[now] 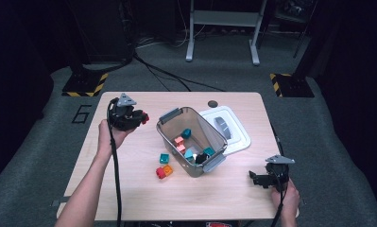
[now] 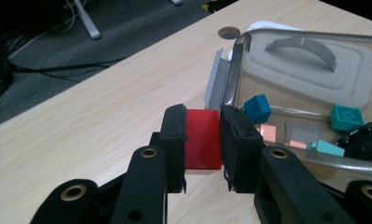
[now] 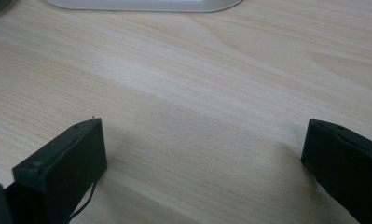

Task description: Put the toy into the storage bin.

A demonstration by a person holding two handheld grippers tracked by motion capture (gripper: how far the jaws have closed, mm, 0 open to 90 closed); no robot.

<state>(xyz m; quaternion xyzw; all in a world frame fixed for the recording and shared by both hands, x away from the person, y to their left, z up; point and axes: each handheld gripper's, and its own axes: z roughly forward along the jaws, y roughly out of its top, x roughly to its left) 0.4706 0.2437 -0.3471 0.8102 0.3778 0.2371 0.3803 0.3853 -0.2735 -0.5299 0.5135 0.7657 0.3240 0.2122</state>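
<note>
High view: left gripper [image 1: 141,117] left of centre, lifted off the desk [image 1: 129,194] with a red block [image 1: 145,118] pinched in its fingers, just left of the bin [image 1: 209,165]; right gripper [image 1: 256,178] parked low at lower right. Left gripper view: fingers [image 2: 174,135] clamped on the red block at centre, bin rim to the right, so carrying step, next likely over the rim and release. Right gripper view: fingers [image 3: 67,163] spread wide over bare desk, nothing between.

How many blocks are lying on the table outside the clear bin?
3: a teal block, an orange block and a red block, clustered beside the bin. The bin may hide others.
</note>
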